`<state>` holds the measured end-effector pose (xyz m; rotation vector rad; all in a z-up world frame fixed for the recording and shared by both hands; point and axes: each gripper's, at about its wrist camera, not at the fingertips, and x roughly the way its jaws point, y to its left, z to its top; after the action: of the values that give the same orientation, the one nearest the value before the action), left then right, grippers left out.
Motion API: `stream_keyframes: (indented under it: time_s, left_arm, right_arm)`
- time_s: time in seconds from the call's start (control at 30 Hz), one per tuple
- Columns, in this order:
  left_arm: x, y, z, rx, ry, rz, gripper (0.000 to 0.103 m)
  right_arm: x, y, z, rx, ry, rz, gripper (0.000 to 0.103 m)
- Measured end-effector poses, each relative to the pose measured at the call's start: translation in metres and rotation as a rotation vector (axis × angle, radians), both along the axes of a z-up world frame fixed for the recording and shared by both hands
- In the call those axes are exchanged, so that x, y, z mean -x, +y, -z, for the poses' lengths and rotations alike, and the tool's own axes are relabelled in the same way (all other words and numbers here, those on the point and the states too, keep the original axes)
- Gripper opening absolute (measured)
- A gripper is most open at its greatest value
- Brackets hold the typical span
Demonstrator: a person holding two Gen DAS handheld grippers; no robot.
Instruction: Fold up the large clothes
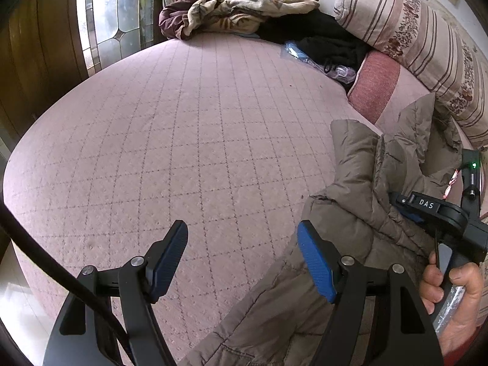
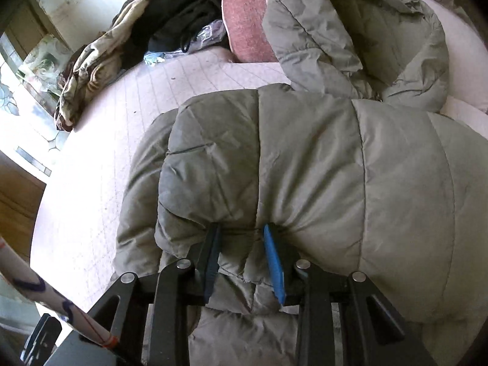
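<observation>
A large olive-grey padded jacket (image 2: 320,158) lies bunched on the pink quilted bed (image 1: 183,128); it also shows at the right of the left wrist view (image 1: 366,183). My right gripper (image 2: 242,235) is shut on a thick fold of the jacket's hem, with fabric puckered between its blue pads. The right gripper's body (image 1: 439,210) shows at the far right of the left wrist view, held by a hand. My left gripper (image 1: 242,235) is open and empty, just above the bed; its right finger (image 1: 314,262) sits against the jacket's edge.
A crumpled brown and beige blanket (image 1: 238,9) and dark clothes (image 1: 329,39) lie at the bed's far end. A striped pillow (image 1: 421,36) and a pink bolster (image 1: 375,82) lie along the right. A stained-glass window (image 1: 119,15) stands beyond the bed.
</observation>
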<state>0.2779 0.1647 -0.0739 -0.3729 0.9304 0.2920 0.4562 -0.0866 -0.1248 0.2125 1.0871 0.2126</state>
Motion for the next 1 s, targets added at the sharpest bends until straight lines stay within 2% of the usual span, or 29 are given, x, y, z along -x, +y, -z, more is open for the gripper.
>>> stream_keyframes:
  time_s: [0.1, 0.17, 0.23, 0.43, 0.53, 0.63, 0.8, 0.87, 1.0]
  left_arm:
    - [0.000, -0.003, 0.000, -0.011, 0.000, 0.012, 0.073]
    - [0.000, -0.006, 0.000, -0.031, 0.004, 0.019, 0.073]
    - [0.000, -0.009, 0.001, -0.050, 0.010, 0.029, 0.073]
    - [0.006, -0.008, 0.002, -0.071, 0.017, 0.037, 0.073]
    - [0.010, -0.006, 0.003, -0.079, 0.022, 0.039, 0.073]
    - [0.014, -0.003, 0.006, -0.074, 0.037, 0.041, 0.073]
    - [0.020, 0.003, 0.017, -0.024, 0.074, 0.056, 0.073]
    - [0.024, 0.003, 0.022, 0.002, 0.091, 0.066, 0.073]
    - [0.035, 0.001, 0.030, 0.023, 0.109, 0.090, 0.073]
  right_arm:
    - [0.001, -0.005, -0.003, -0.013, 0.025, 0.011, 0.033]
    - [0.002, -0.011, -0.017, -0.019, 0.020, 0.044, 0.033]
    - [0.014, -0.021, -0.031, -0.034, 0.009, 0.067, 0.041]
    - [0.078, -0.068, -0.062, 0.049, -0.049, 0.065, 0.057]
    - [0.118, -0.109, -0.070, 0.072, -0.051, 0.092, 0.060]
    - [0.168, -0.169, -0.077, 0.047, -0.050, 0.175, 0.065]
    - [0.238, -0.255, -0.074, 0.066, -0.046, 0.332, 0.075]
    - [0.269, -0.289, -0.063, 0.083, -0.020, 0.394, 0.077]
    - [0.307, -0.326, -0.033, 0.054, 0.027, 0.469, 0.078]
